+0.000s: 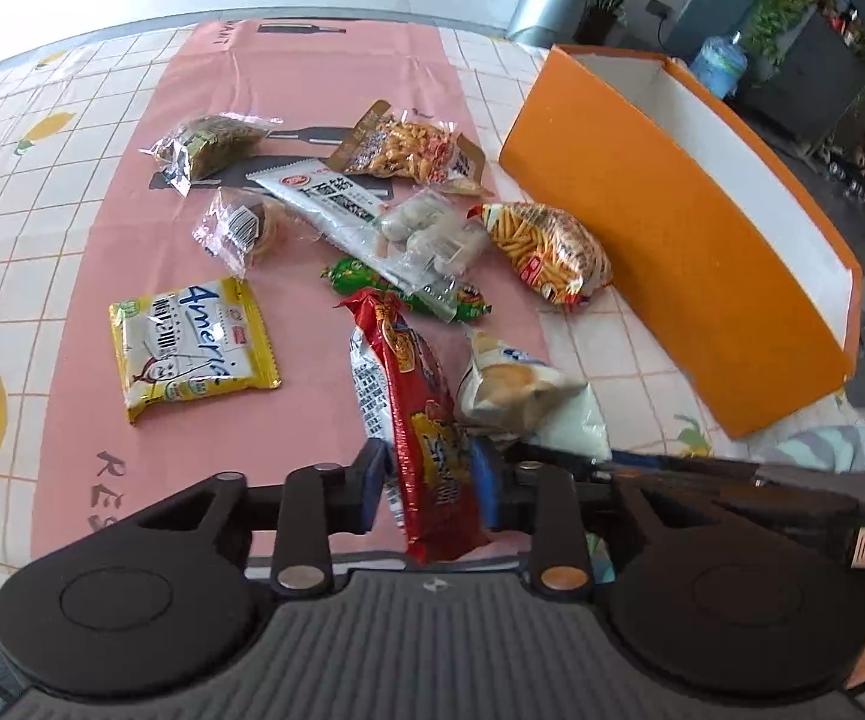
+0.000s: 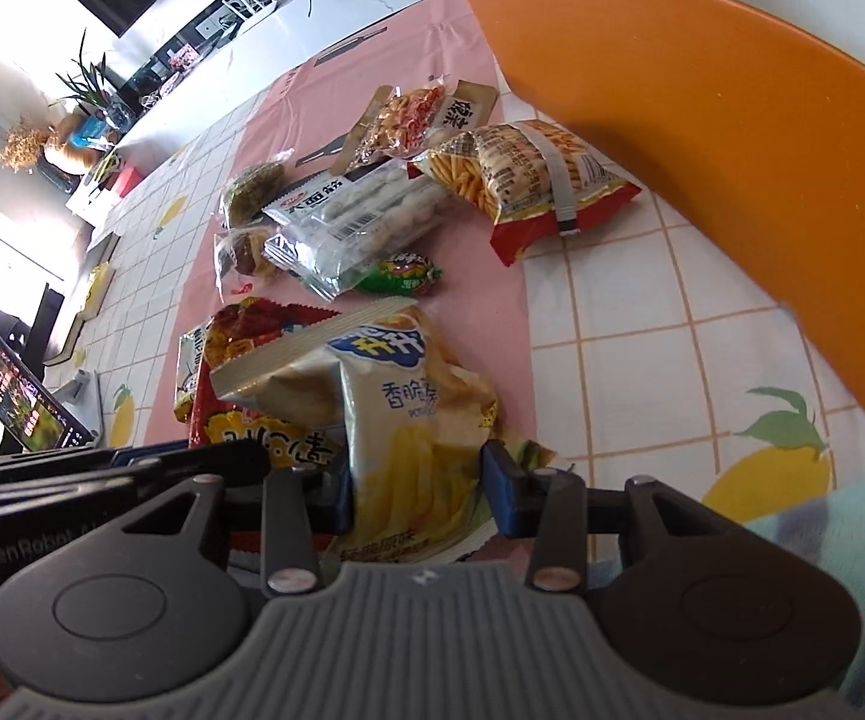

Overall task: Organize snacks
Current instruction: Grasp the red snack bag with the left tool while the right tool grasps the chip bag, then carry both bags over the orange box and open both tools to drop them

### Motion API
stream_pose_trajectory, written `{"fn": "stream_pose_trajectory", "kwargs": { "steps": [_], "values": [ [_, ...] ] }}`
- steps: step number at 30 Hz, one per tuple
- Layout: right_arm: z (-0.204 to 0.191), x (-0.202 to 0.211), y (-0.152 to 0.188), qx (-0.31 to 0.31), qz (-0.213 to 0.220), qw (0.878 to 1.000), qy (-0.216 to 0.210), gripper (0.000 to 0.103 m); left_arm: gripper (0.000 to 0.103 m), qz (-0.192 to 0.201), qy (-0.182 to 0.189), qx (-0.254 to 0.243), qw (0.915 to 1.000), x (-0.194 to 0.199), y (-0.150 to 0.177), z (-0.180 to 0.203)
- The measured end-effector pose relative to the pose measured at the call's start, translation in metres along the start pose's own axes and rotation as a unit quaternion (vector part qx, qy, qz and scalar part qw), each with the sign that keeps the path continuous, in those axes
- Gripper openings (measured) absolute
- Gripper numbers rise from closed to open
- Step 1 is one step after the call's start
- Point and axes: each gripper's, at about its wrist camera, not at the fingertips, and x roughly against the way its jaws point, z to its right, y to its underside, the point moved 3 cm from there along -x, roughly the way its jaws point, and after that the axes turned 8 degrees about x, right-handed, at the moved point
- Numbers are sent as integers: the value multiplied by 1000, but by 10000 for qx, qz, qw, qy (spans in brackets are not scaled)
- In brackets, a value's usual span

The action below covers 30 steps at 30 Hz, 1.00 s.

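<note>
The left gripper (image 1: pixel 432 480) pinches a red packet (image 1: pixel 417 420) with yellow lettering I cannot read, while ahead and to its left on the bench (image 1: pixel 642 354) lies a yellow-edged packet (image 1: pixel 192 348) printed "Ameria". The right gripper (image 2: pixel 417 489) pinches a pale chip bag (image 2: pixel 408 414) bearing Chinese writing, and "GenRobot" shows on the black body (image 2: pixel 30 552) at its left. Ahead and to the right of both grippers stands the orange box (image 1: pixel 672 252), white inside, with no contents visible.

Snack pile (image 1: pixel 372 222) blocks centre, orange box (image 1: pixel 672 252) walls right.
</note>
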Motion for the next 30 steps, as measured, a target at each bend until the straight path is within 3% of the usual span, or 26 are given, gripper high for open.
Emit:
{"fn": "stream_pose_trajectory", "kwargs": {
  "steps": [2,7,10,12,16,30],
  "values": [
    [3,0,0,-59,14,10000,-73,40,46,42,52,112,9999,-4,-2,0],
    [14,2,0,-374,37,9988,-301,39,47,67,173,448,9988,-16,-4,-6],
    [16,3,0,-447,48,9983,-360,39,39,152,161,378,9990,-18,-3,-6],
    [17,3,0,-500,63,9980,-385,39,24,202,141,388,9989,-16,-3,-7],
    [18,3,1,-596,59,9974,-405,39,23,268,112,476,9984,-10,-3,-10],
    [4,41,-2,-377,428,9978,-330,37,21,720,-88,-112,9973,35,-4,10]
  ]
}}
